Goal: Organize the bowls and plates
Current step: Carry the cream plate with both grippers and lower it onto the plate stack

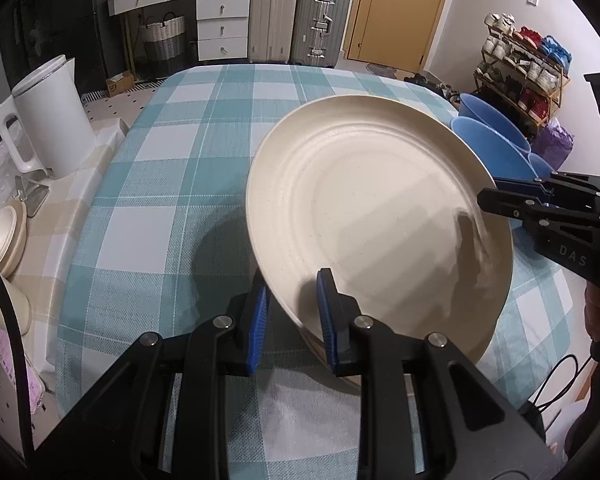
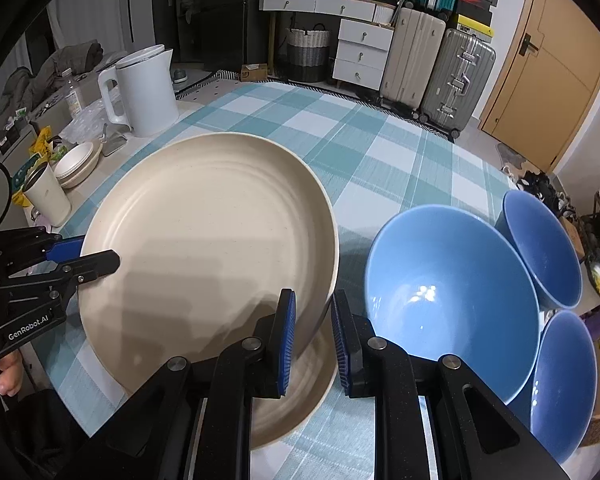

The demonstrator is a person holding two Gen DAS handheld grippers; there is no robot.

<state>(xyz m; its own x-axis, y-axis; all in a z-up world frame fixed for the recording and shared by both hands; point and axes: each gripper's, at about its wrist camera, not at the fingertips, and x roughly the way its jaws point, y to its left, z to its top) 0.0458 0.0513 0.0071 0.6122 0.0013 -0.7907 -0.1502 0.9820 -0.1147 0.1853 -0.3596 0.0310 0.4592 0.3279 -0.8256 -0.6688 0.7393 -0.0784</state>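
A cream plate [image 1: 380, 216] is held tilted above the checked table, with each gripper on one side of its rim. My left gripper [image 1: 292, 312] has its blue pads on either side of the near rim. My right gripper [image 2: 312, 340] straddles the opposite rim of the same plate [image 2: 212, 248]; it also shows in the left wrist view [image 1: 512, 196]. A second cream plate [image 2: 296, 400] lies on the table under the lifted one. Three blue bowls [image 2: 452, 300] [image 2: 544, 248] [image 2: 564, 384] stand to the right.
A white kettle [image 2: 144, 92] stands at the table's left edge, beside stacked cream bowls [image 2: 78, 164] and a cup [image 2: 48, 196]. The teal checked tablecloth [image 1: 172, 184] covers the table. Suitcases, drawers and a shoe rack stand beyond it.
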